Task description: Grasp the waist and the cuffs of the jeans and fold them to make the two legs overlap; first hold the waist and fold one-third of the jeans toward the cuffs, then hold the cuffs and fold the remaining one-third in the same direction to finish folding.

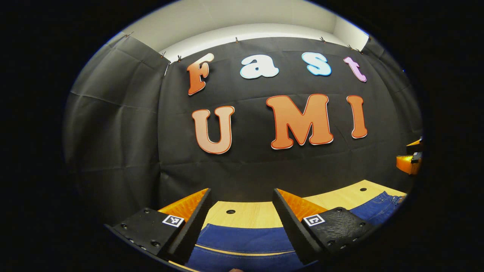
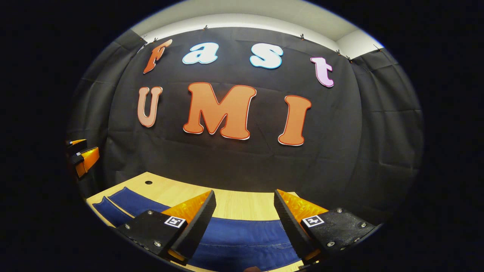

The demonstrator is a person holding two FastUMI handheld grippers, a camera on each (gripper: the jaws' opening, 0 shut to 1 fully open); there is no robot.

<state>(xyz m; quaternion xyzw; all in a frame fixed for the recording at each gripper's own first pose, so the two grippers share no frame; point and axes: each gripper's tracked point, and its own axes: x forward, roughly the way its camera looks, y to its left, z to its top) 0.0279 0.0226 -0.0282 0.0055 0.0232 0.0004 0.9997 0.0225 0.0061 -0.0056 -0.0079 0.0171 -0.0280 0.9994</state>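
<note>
In the left gripper view the left claw point(image 1: 240, 211) sits at the bottom centre of the frame, its two fingers spread wide with a clear gap between them. Nothing is pinched; the fingers hang above the jeans point(image 1: 245, 243), and I cannot tell whether they touch the cloth. The jeans lie flat on the worktop point(image 1: 249, 213), filling the lower middle of the frame and running off toward the lower right, where a stitched, bunched end shows. A pale seam line crosses the denim between the fingers. At the right edge of this frame, part of the right claw point(image 1: 410, 160) shows, above the worktop.

In the right gripper view the right claw point(image 2: 244, 213) is likewise spread wide at the bottom centre, holding nothing, with the jeans point(image 2: 242, 241) beneath and between its fingers. The denim stretches to the lower left, where two legs lie side by side on the worktop point(image 2: 242, 206). The left claw point(image 2: 83, 156) appears at the left edge, off the cloth.
</note>
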